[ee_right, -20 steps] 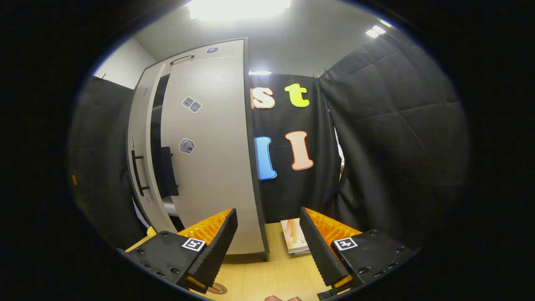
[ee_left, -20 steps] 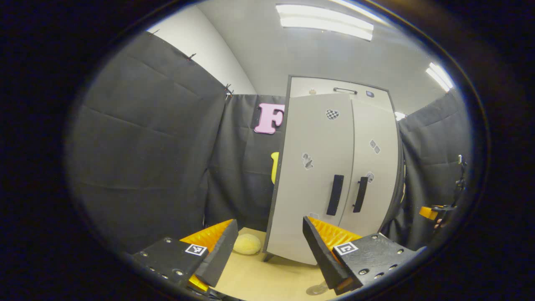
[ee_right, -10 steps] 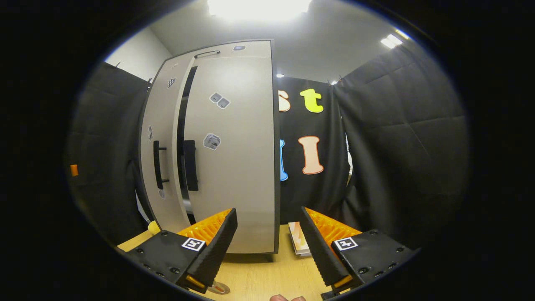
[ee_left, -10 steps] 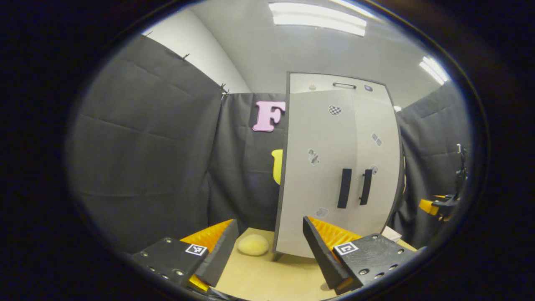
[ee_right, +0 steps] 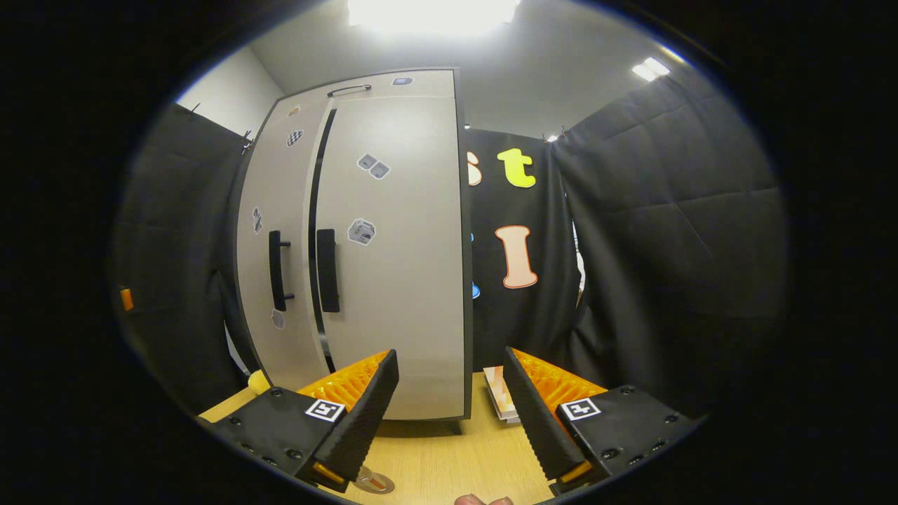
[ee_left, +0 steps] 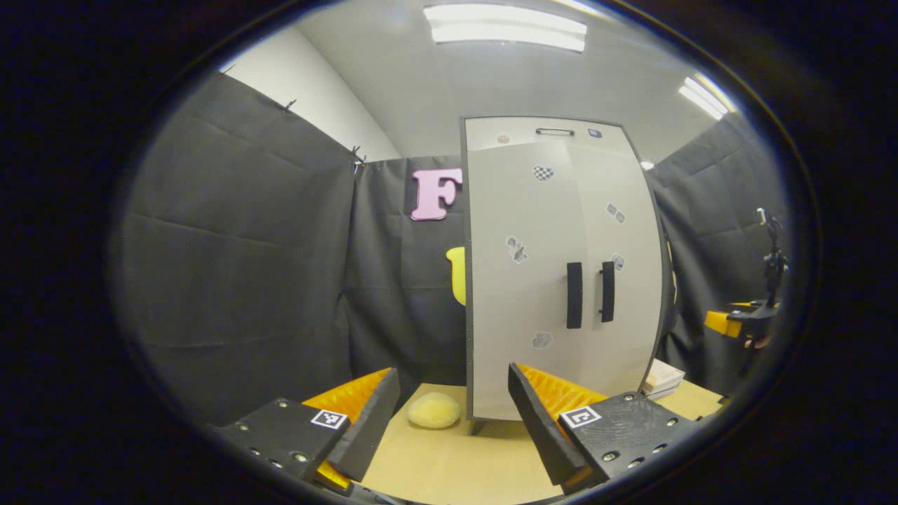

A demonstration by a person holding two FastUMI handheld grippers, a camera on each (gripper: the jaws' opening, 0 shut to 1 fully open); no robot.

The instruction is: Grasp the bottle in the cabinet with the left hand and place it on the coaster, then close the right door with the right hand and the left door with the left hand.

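Both held level, fingers wide, gripping nothing: left gripper [ee_left: 449, 421], right gripper [ee_right: 449, 414]; smooth flat-panelled cabinet [ee_left: 554, 280] ahead.

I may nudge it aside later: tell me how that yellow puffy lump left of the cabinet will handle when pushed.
The yellow lump looks soft and fuzzy, so it probably squashes rather than resists. It sits low and rounded on the table, so it likely slides or tumbles lightly, not tips. It seems light for its size; open fingers might dent it.

left claw [ee_left: 449, 414] fingers spread, empty; right claw [ee_right: 449, 414] fingers spread, empty
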